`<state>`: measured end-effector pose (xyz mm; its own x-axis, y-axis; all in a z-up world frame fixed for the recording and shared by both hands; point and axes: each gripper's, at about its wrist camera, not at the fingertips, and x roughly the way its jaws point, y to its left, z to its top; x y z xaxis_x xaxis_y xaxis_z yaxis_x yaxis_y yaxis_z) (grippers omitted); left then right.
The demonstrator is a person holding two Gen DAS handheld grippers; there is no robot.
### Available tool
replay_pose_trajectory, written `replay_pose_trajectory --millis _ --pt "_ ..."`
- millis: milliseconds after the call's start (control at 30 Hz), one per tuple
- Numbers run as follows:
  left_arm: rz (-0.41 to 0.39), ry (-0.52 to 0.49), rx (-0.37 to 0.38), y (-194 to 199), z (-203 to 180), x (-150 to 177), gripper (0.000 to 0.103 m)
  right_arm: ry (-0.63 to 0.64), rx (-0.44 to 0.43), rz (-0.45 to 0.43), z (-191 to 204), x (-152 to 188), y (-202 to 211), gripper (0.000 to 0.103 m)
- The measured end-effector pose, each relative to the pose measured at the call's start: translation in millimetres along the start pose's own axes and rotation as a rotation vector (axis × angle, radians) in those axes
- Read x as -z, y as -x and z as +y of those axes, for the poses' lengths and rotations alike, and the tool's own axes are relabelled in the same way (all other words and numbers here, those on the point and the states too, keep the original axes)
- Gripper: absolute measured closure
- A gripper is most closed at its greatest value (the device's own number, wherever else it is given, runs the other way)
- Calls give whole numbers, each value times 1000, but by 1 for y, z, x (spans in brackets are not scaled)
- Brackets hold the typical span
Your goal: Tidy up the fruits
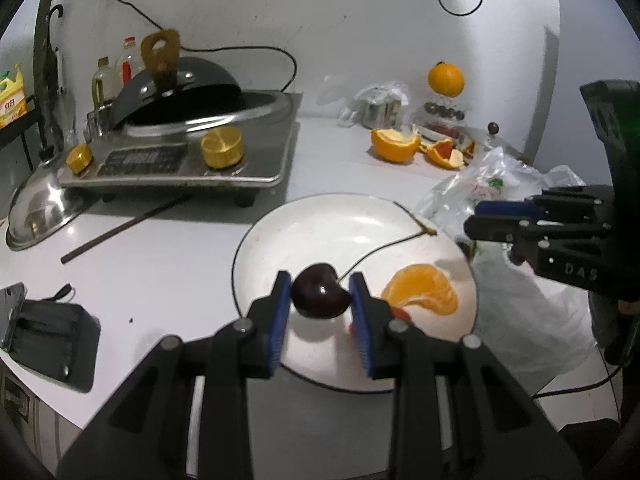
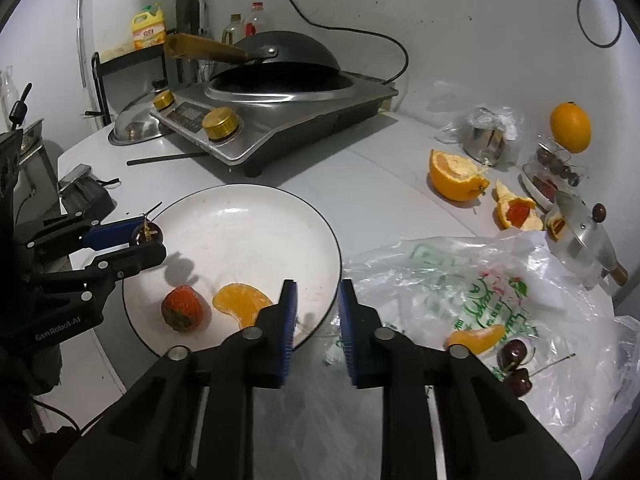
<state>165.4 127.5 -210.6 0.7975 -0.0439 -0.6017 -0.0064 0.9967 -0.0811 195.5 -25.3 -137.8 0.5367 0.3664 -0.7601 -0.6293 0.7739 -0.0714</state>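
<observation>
My left gripper [image 1: 320, 278] is shut on a dark cherry [image 1: 320, 296] with a long stem, held just over the near part of a white plate [image 1: 320, 232]. The right wrist view shows the same gripper [image 2: 148, 236] and cherry [image 2: 146, 234] at the plate's [image 2: 240, 240] left rim. On the plate lie an orange segment [image 2: 240, 300] and a strawberry [image 2: 182, 306]. My right gripper [image 2: 318, 286] hangs over the plate's right rim, its jaws shut to a narrow gap with nothing between them. A plastic bag [image 2: 460, 280] to the right carries another orange segment [image 2: 476, 338] and two cherries [image 2: 514, 354].
An induction cooker with a black wok [image 2: 280, 112] fills the back left, a metal lid [image 2: 136, 128] beside it. A dark stick [image 2: 168, 158] and a black pouch [image 2: 86, 194] lie left of the plate. Orange peel [image 2: 454, 178], a whole orange [image 2: 570, 126] and a kettle [image 2: 588, 240] stand at the right.
</observation>
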Motion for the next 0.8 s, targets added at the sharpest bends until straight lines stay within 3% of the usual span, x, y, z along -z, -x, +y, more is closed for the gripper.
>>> replay_pose_trajectory --millis 233,467,800 --pt "31 -2 0 -9 5 5 73 -25 -3 34 -3 6 -14 82" --pt "49 -6 -5 -15 3 5 72 -90 42 33 -31 13 -9 82" --pt "65 -11 -24 -14 -3 0 67 -134 -25 60 -44 25 -22 82"
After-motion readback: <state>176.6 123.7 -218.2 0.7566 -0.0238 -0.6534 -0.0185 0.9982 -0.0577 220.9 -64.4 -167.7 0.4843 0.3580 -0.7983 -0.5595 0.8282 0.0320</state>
